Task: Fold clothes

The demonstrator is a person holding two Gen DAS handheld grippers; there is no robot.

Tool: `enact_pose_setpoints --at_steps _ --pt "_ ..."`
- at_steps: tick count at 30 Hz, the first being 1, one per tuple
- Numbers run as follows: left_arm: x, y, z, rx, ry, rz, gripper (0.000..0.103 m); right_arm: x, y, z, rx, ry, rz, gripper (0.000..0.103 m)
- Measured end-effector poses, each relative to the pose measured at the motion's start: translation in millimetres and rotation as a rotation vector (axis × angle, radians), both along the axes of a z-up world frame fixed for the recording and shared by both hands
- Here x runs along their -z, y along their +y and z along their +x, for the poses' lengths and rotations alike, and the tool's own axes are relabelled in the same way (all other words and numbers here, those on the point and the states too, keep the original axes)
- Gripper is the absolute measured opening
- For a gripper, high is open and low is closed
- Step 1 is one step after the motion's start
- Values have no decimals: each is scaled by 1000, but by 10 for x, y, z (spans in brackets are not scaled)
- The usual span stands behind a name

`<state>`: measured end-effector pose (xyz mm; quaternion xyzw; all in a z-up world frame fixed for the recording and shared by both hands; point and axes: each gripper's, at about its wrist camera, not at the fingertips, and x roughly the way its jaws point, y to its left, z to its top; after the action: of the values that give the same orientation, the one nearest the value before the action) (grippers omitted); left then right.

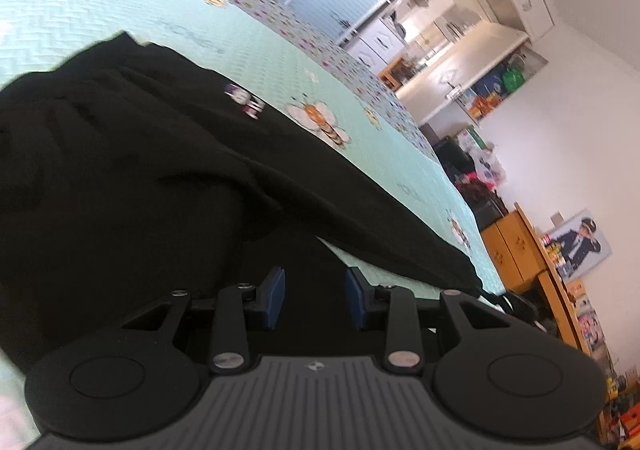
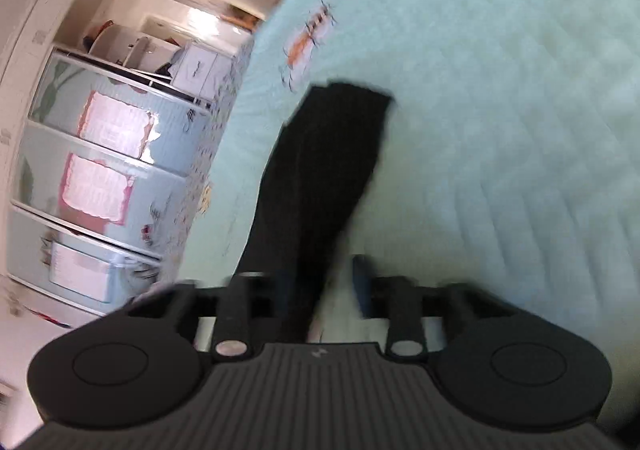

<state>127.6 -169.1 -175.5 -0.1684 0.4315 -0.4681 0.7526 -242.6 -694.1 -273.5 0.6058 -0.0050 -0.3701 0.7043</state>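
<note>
Black garment (image 1: 168,178) spread on the mint bee-print bedspread (image 1: 100,10). Left gripper (image 1: 315,300) low over its near edge — pads apart, cloth between, grip unclear. Right gripper (image 2: 320,290) blurred, a black sleeve (image 2: 320,170) running into its jaws — can't tell if clamped.

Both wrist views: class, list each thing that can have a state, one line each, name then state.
black garment: spread rumpled on the bedspread, not yet folded flat.
left gripper: jaws apart, black cloth between them.
right gripper: blurred, black cloth running between its fingers.
bedspread: laid flat on the bed.
</note>
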Motion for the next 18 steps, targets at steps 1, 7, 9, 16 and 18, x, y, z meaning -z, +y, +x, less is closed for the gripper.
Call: enact_pose_setpoints --at_steps 1,7,9,16,18 --pt "-9 87 8 -17 -1 -1 35 -50 112 -1 -27 -9 -25 43" --pt "-43 741 106 -193 28 -15 36 -259 1067 369 -343 -5 -110 49" --pt "-52 987 134 -273 41 -25 36 -261 1430 546 -443 2 -117 49" --pt "-86 1529 212 -455 81 -22 54 -254 2226 1001 -681 -20 -62 50" --pt "-59 1565 268 -490 104 28 56 -305 2342 1079 -725 0 -64 53"
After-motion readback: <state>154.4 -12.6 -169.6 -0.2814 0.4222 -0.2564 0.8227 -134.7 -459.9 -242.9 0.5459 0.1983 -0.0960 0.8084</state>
